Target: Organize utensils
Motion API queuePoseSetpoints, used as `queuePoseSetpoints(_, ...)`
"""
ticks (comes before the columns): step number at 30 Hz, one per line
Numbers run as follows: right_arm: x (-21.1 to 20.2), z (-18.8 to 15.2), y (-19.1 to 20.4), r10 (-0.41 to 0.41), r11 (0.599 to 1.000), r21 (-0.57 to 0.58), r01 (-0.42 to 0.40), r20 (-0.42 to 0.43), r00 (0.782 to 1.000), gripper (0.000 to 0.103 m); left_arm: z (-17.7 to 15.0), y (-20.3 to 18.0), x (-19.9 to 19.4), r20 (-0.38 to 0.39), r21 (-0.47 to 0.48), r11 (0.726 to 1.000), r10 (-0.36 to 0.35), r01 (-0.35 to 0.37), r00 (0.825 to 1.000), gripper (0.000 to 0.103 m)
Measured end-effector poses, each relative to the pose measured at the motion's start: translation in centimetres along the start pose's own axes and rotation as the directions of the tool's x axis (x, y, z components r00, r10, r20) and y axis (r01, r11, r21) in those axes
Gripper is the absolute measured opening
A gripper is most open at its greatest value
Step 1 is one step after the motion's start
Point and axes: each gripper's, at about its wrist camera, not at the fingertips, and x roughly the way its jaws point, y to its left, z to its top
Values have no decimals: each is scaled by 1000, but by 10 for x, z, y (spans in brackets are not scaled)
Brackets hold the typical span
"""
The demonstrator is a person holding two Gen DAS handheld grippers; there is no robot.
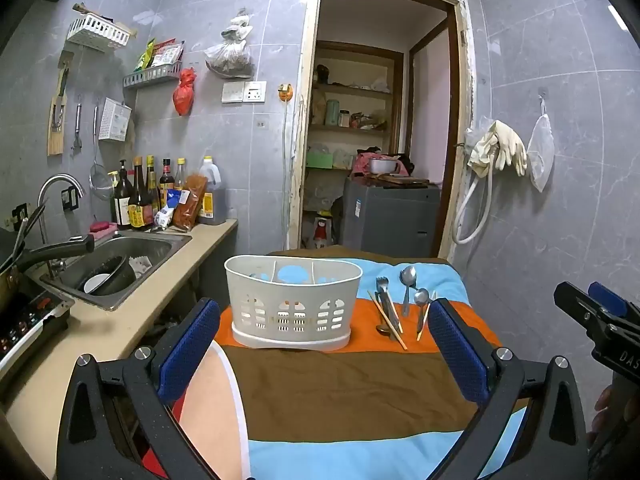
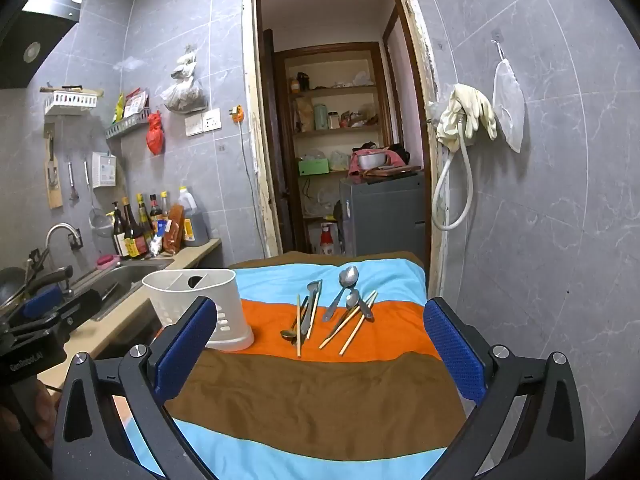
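Observation:
A white slotted utensil caddy point(image 1: 292, 304) point(image 2: 200, 300) with three compartments stands on the orange stripe of a striped towel. To its right lie metal spoons point(image 1: 408, 280) point(image 2: 348, 278), a metal fork point(image 1: 384, 296) point(image 2: 312, 304) and wooden chopsticks point(image 1: 386, 320) point(image 2: 350, 322) in a loose group on the towel. My left gripper point(image 1: 324, 344) is open and empty, low in front of the caddy. My right gripper point(image 2: 320, 344) is open and empty, in front of the utensils; it also shows at the right edge of the left wrist view point(image 1: 600, 320).
The striped towel point(image 2: 320, 392) covers a small table. A kitchen counter point(image 1: 132, 320) with a sink point(image 1: 120, 264), dishes, a pan handle point(image 1: 60, 250) and sauce bottles point(image 1: 140, 196) runs along the left. An open doorway point(image 1: 380, 120) lies behind; a tiled wall stands at the right.

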Motion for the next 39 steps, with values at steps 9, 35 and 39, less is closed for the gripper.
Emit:
queuePoseSetpoints(9, -1, -1, 1, -3, 1000, -1, 3, 1, 1000, 103, 0, 1, 0, 4, 1, 1000, -3, 3, 1000, 102)
queuePoseSetpoints(35, 2, -1, -1, 2, 1000, 8, -2, -4, 1000, 103, -2, -14, 7, -9, 4, 1000, -8, 8, 1000, 102)
queuePoseSetpoints(39, 3, -1, -1, 2, 1000, 9, -2, -4, 1000, 103, -1, -11, 7, -10, 1, 1000, -9, 9, 1000, 102)
